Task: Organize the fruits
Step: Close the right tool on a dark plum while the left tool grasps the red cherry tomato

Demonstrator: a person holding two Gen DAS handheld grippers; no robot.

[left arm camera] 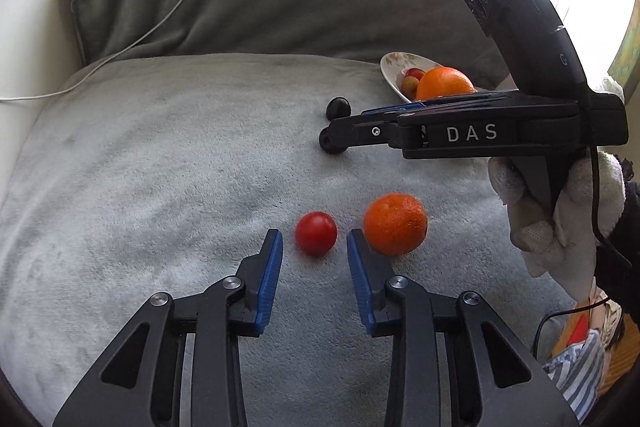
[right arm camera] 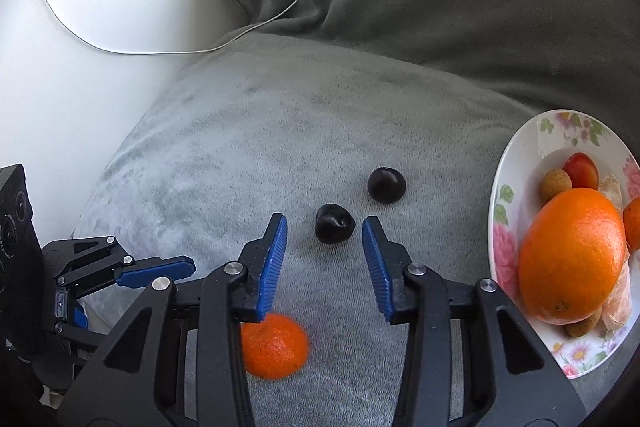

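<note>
red cherry tomato (left arm camera: pixel 316 233) lies on the grey cushion (left arm camera: pixel 160 167), straight ahead of the left tongs (left arm camera: pixel 315 241), centred on the gap between the blue pads, just past the tips. pads are apart and touch nothing, the gap a bit wider than the tomato. tangerine (left arm camera: pixel 395 224) sits just beside the right-hand pad, close enough to get nudged, i judge.

in the right wrist view, a dark plum (right arm camera: pixel 335 223) lies dead ahead of the right tongs (right arm camera: pixel 325 227), between the pad tips, not yet touched; these tongs are also part open and hold nothing. a second dark plum (right arm camera: pixel 386 185) sits further out, to the right. both fruits are round, so there is no long axis to line up. floral plate (right arm camera: pixel 516 163) with a big orange (right arm camera: pixel 572 255) and small fruits sits right of the right tongs, so that hand is nearer the drop spot.

likely next: each hand pushes a little forward and down, then pinches.
</note>
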